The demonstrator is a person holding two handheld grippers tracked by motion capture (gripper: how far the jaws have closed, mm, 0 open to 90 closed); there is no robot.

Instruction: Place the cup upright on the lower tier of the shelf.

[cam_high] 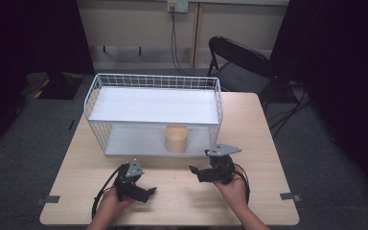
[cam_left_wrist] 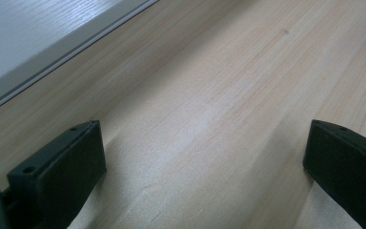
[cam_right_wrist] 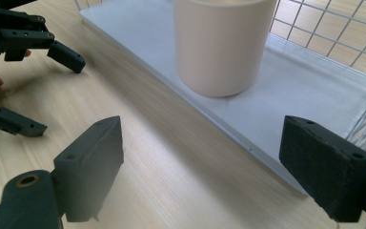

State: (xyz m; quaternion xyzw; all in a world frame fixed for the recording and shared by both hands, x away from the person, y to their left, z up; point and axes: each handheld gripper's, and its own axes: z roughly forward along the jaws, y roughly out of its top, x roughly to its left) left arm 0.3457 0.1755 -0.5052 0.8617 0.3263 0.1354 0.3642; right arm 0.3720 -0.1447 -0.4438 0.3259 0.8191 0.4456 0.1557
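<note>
A beige cylindrical cup (cam_high: pixel 176 139) stands upright on the lower board of a white wire rack (cam_high: pixel 96 93) at mid table. My right gripper (cam_high: pixel 195 173) lies just in front of the rack, a little right of the cup. It is open with nothing between its jaws. In the right gripper view the cup (cam_right_wrist: pixel 221 45) is close ahead, beyond the open right gripper (cam_right_wrist: pixel 200 121). My left gripper (cam_high: pixel 148 194) is held low over the table at front left, also open. In the left gripper view the left gripper (cam_left_wrist: pixel 202 129) frames bare wood.
The rack has a white upper shelf (cam_high: pixel 153 105) and wire mesh walls (cam_right_wrist: pixel 324 28). Its lower board's front edge (cam_left_wrist: pixel 52 57) sits level with the wooden table (cam_high: pixel 263 143). A black folding chair (cam_high: pixel 239 62) stands behind the table. My left gripper (cam_right_wrist: pixel 59 98) appears in the right gripper view.
</note>
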